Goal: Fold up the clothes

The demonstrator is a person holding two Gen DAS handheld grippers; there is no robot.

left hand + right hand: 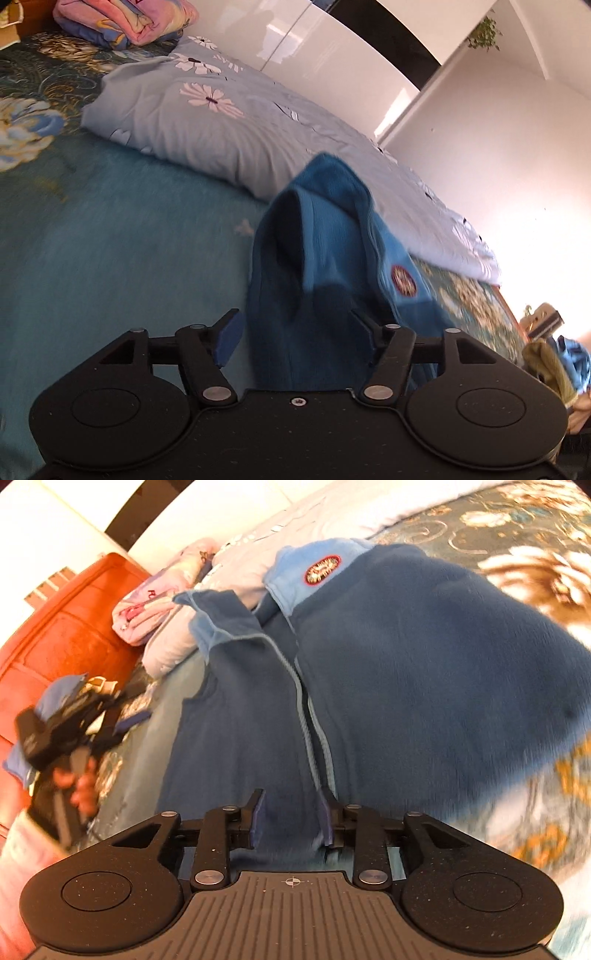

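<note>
we have both tools on a blue fleece jacket that lies on the bed's teal floral bedspread, its collar end towards a pale grey flowered duvet. our left gripper has its jaws spread wide with a raised fold of the fleece standing between them, and we cannot tell whether the pads actually pinch it. our right gripper is partly open at the hem, with the zipper edge lying against one pad, apparently not clamped. both views are smeared by motion, so we judge the main risk to be the cloth sliding free: if neither tool bites properly, the lifted fold would drop and the jacket would crumple instead of folding square. the thick, springy fleece could also bunch between the pads, and the open front could splay, since the zipper is undone near the collar. a round red-rimmed badge sits on the lighter blue chest panel; its lettering is too blurred to read. pink folded bedding lies near the orange headboard, and its print is unreadable too.
</note>
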